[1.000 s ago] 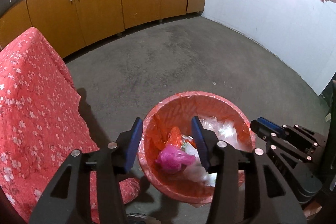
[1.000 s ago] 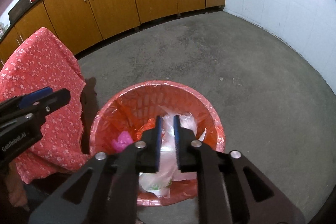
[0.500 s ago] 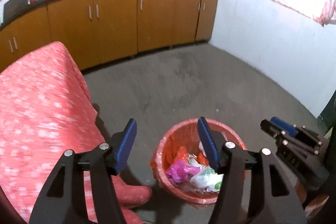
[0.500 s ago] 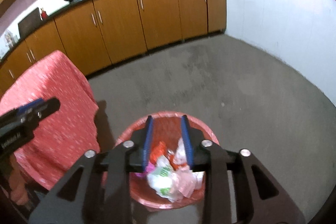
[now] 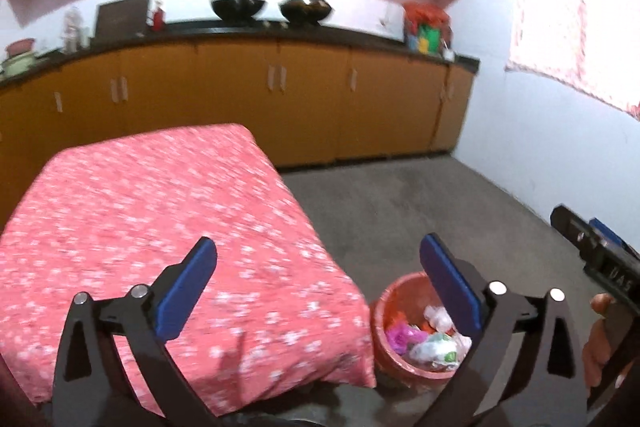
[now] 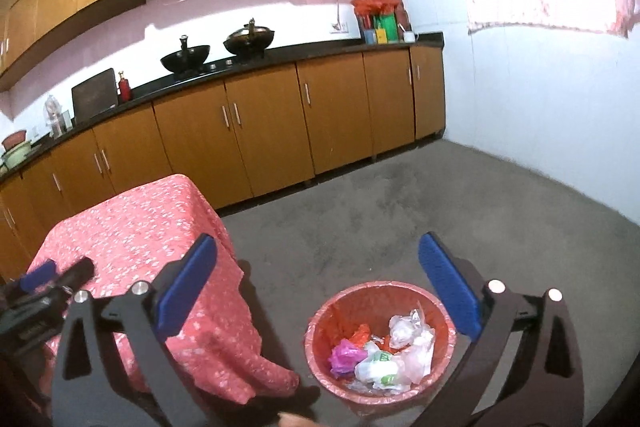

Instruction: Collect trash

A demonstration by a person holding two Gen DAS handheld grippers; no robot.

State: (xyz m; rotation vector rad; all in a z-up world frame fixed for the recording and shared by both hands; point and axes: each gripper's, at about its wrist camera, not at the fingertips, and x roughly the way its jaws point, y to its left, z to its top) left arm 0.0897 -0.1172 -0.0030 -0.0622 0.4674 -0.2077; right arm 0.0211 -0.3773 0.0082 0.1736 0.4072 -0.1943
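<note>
A red bin with a red liner (image 6: 320, 319) stands on the grey floor, holding crumpled plastic bags (image 6: 380, 355) in white, pink and orange. It also shows in the left wrist view (image 5: 384, 311), next to the table. My right gripper (image 6: 318, 275) is wide open and empty, well above the bin. My left gripper (image 5: 320, 279) is wide open and empty, above the table's right edge. The right gripper's body (image 5: 600, 259) shows at the right edge of the left wrist view; the left gripper's body (image 6: 44, 287) shows at the left edge of the right wrist view.
A table under a red flowered cloth (image 5: 160, 211) stands left of the bin (image 6: 140, 227). Orange cabinets (image 6: 260, 131) with a dark counter and two woks line the back wall. A white wall (image 6: 540, 107) is at the right. Grey floor (image 6: 400, 207) lies beyond the bin.
Both grippers have risen and tilted up away from the bin. The right gripper has opened from nearly shut to wide; the plastic bag it held over the bin now lies in it. The left gripper has opened wider.
</note>
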